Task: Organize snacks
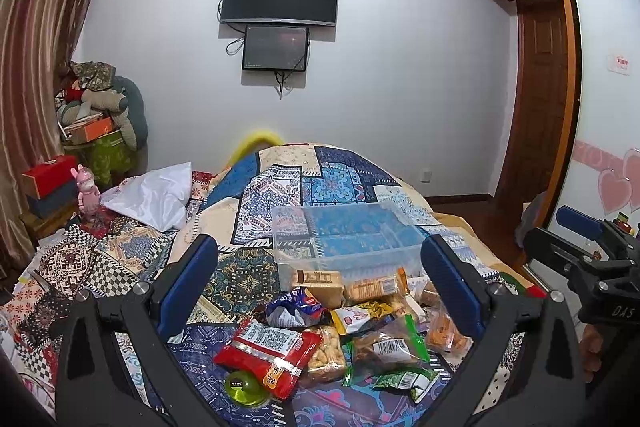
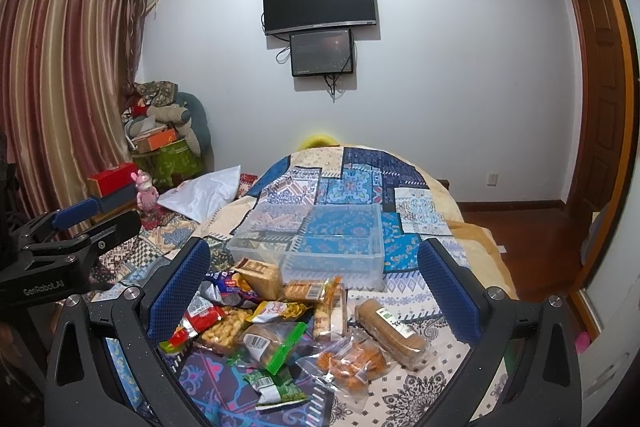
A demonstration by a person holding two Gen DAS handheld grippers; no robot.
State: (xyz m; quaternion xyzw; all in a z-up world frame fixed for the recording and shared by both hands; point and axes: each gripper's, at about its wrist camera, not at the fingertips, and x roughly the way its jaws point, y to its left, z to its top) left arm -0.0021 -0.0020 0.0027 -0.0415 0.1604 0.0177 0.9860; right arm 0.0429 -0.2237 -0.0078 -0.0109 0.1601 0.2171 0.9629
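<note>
A heap of snack packets lies on the patterned quilt point(image 1: 256, 187) in front of a clear plastic bin point(image 1: 344, 243) with nothing in it. In the left wrist view a red packet point(image 1: 268, 351) and a green packet point(image 1: 404, 381) lie nearest. My left gripper point(image 1: 320, 245) hovers open above the heap and holds nothing. In the right wrist view I see the bin point(image 2: 316, 239), a biscuit roll point(image 2: 390, 327), an orange snack bag point(image 2: 352, 359) and a green packet point(image 2: 276, 387). My right gripper point(image 2: 313, 247) is open too, with nothing between its fingers.
A white bag point(image 1: 152, 195), a pink rabbit figure point(image 1: 88, 193) and stacked boxes point(image 1: 50, 183) sit at the left of the bed. A green round lid point(image 1: 244, 387) lies by the red packet. The floor point(image 2: 520, 227) and a wardrobe are on the right.
</note>
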